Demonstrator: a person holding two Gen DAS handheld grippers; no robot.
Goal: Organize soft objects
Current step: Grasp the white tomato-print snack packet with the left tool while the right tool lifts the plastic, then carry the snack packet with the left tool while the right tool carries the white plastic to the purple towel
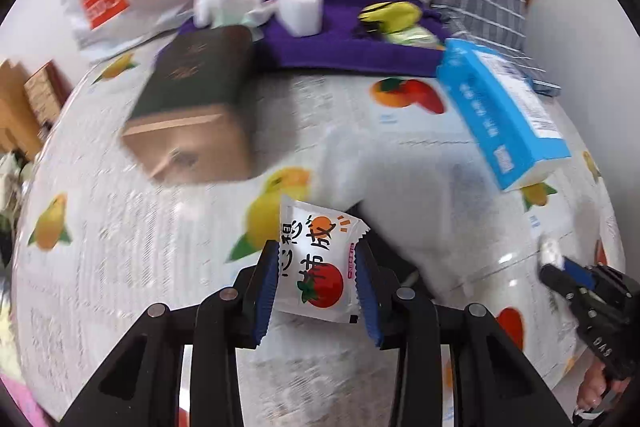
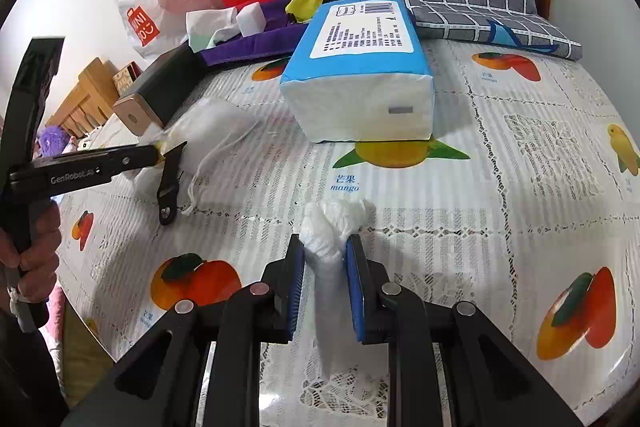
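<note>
At the left we have the left gripper [image 1: 318, 281] clamped on a small white snack packet [image 1: 320, 259] printed with a tomato, its blue pads pressing both sides and the packet lifted off the fruit-print tablecloth [image 1: 120, 247]; we judge it is bound for the white mesh bag [image 1: 404, 199] lying just beyond, so we should keep the squeeze gentle and bring the packet to the bag's mouth squarely; further right stands the blue tissue pack [image 1: 504, 115], resting on the cloth, with a purple cloth [image 1: 344, 47] behind it; at the far right our right gripper [image 2: 325, 253] is clenched on a bunched white piece of that bag [image 2: 334, 227]; we should hold it taut and steady so the opening stays wide.
</note>
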